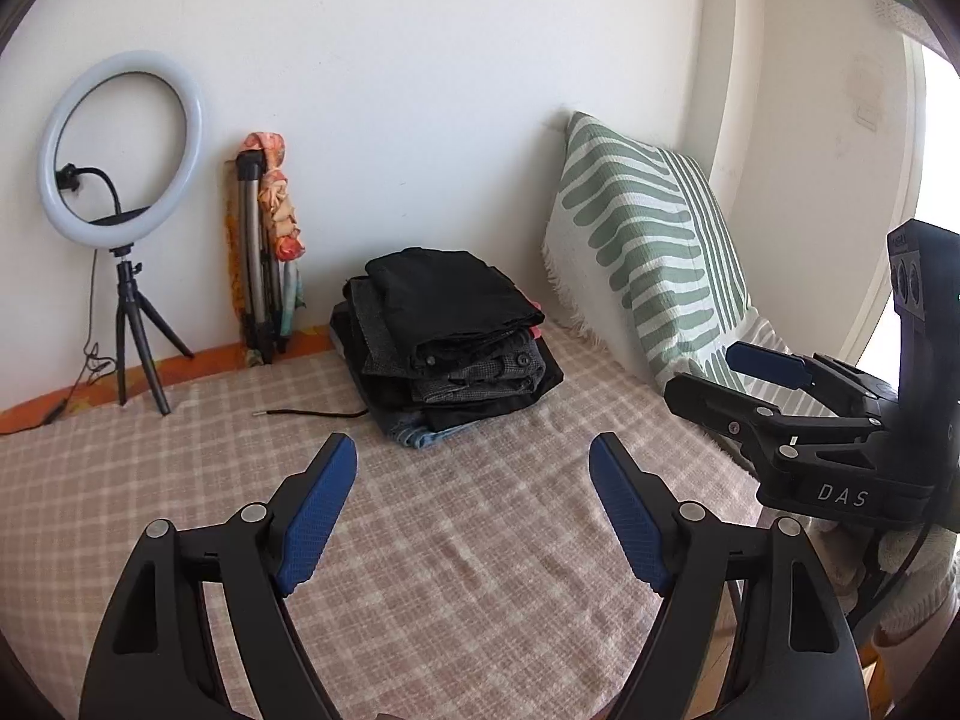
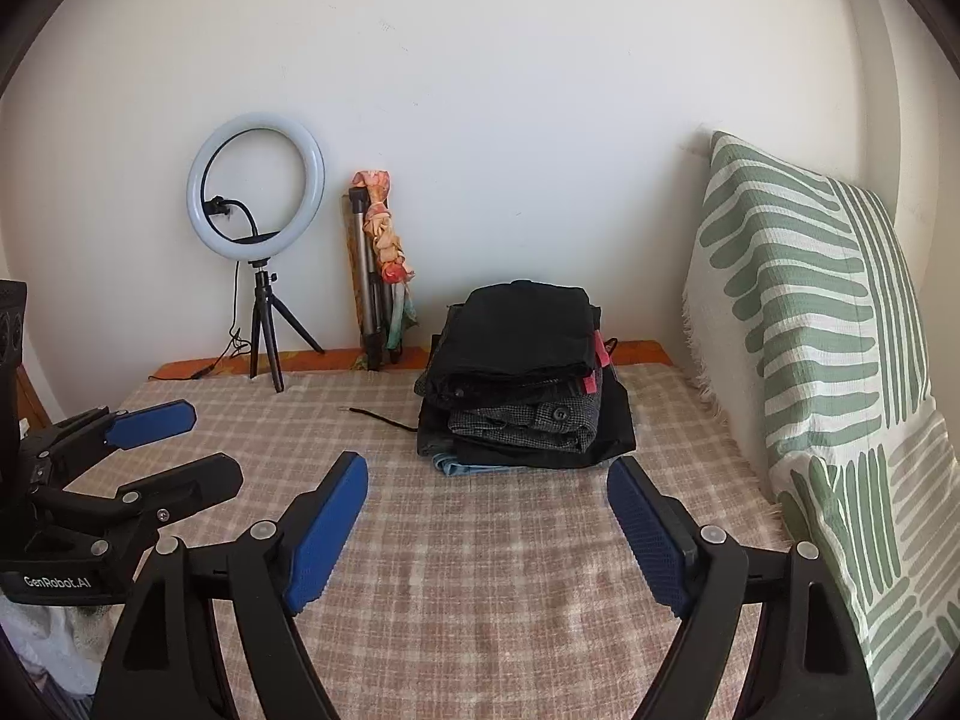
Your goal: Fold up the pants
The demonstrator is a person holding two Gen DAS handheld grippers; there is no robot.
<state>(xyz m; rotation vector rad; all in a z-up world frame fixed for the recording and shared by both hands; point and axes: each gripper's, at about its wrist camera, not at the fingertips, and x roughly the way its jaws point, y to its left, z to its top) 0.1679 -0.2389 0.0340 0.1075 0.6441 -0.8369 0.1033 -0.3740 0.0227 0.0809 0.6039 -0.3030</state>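
Observation:
A stack of folded pants (image 1: 447, 339), black on top with grey tweed and denim beneath, lies on the checked bedspread (image 1: 450, 540) near the back wall. It also shows in the right wrist view (image 2: 522, 378). My left gripper (image 1: 474, 450) is open and empty, held above the bedspread in front of the stack. My right gripper (image 2: 489, 471) is open and empty, just short of the stack. The right gripper shows at the right of the left wrist view (image 1: 702, 372), and the left gripper shows at the left of the right wrist view (image 2: 210, 444).
A ring light on a small tripod (image 1: 120, 180) and a folded tripod with a floral cloth (image 1: 264, 252) stand by the back wall. A green-patterned pillow (image 1: 648, 240) leans at the right. A black cord (image 1: 312, 414) lies left of the stack.

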